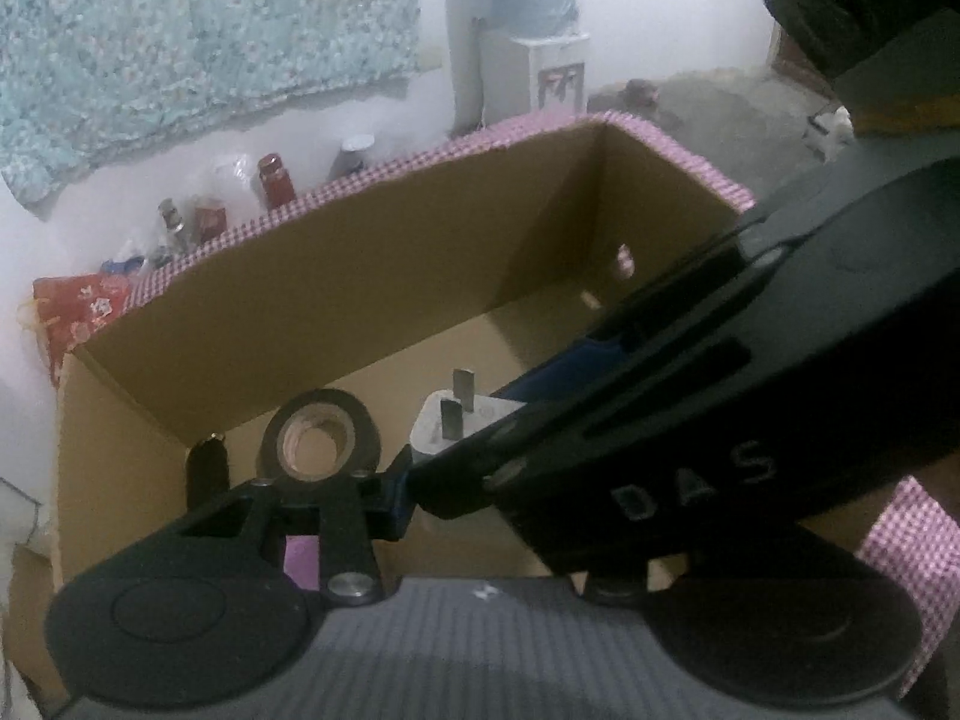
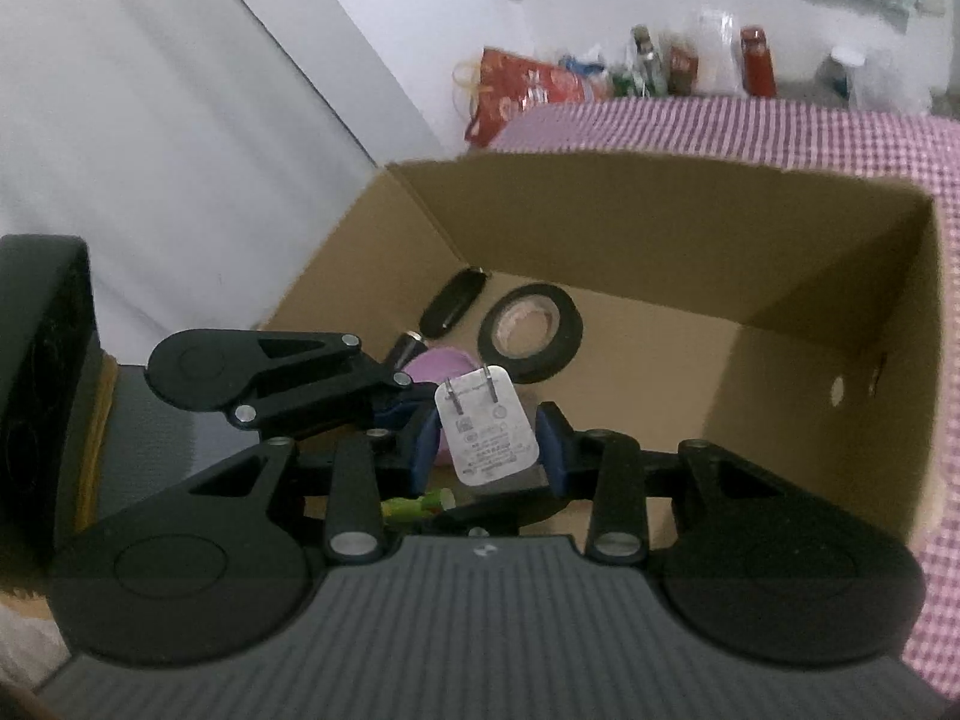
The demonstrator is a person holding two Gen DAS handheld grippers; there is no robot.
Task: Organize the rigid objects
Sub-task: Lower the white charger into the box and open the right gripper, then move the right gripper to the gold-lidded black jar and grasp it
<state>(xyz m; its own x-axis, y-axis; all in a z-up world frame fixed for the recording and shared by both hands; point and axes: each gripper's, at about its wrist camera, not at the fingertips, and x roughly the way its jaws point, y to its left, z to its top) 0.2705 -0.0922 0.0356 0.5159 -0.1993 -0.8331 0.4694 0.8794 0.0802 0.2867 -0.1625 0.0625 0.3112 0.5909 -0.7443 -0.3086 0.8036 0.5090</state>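
Observation:
A brown cardboard box stands open on a checked cloth. My right gripper is shut on a white plug adapter and holds it over the box's near left part. The adapter also shows in the left wrist view, with the right gripper crossing in front. In the box lie a black tape roll, a small black oblong piece, a purple round thing and a green item. My left gripper reaches in from the left; its jaws are mostly hidden.
The pink-and-white checked cloth covers the table around the box. Bottles and jars and a red snack bag stand by the wall behind. A water dispenser stands farther back. A black object is at the left edge.

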